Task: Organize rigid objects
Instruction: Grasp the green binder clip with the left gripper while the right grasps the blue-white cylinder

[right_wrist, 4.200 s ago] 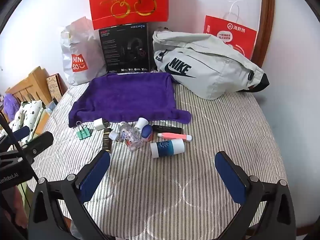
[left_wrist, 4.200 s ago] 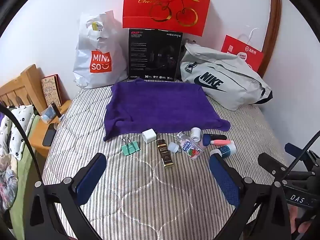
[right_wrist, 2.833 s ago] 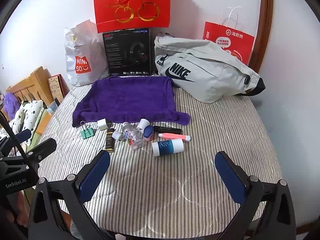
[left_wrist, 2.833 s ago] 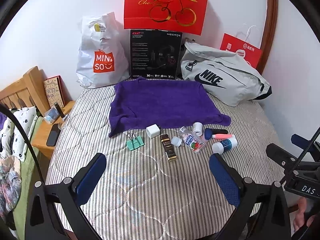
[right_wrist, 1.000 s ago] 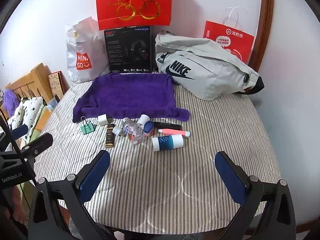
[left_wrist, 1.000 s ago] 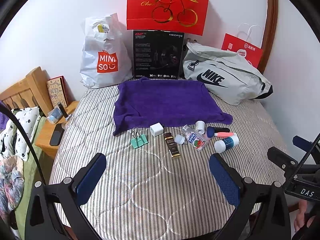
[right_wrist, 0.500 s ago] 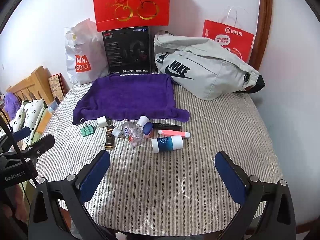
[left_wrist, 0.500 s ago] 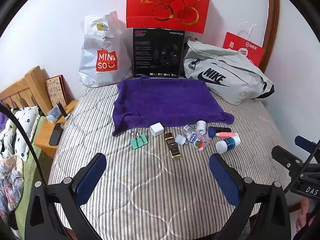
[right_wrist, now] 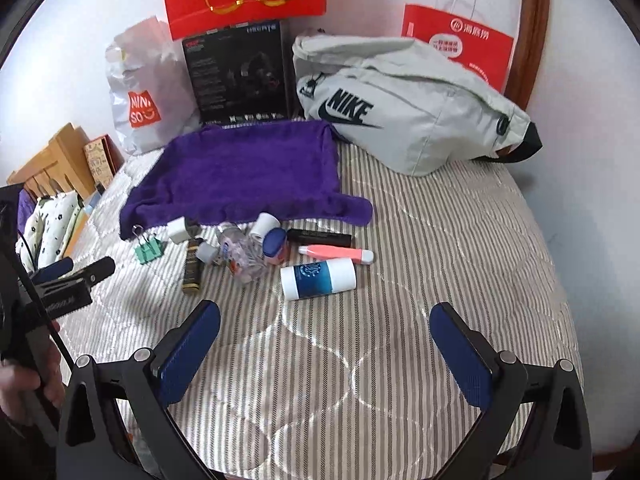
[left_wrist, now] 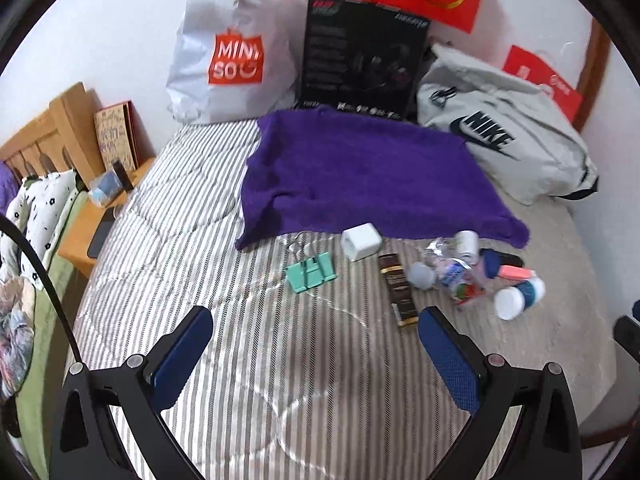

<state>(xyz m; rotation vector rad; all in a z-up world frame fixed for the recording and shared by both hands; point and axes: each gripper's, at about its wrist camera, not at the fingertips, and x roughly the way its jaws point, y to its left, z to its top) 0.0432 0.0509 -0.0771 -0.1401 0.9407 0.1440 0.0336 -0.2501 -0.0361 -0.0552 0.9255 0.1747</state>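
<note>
Wide open and holding nothing, the left gripper hangs over the grey-striped quilted bed cover in the left wrist view, with a mint-green binder clip, a small white cube-shaped plug and a flat dark-brown sachet lying beyond its fingers, just below the edge of the purple terry towel. From the right wrist view, the right gripper is likewise spread wide and empty, and just ahead of it a white-and-blue cylindrical tube lies on its side beside a pink-and-white pen-shaped stick, a black slim tube and a clear plastic bottle.
</note>
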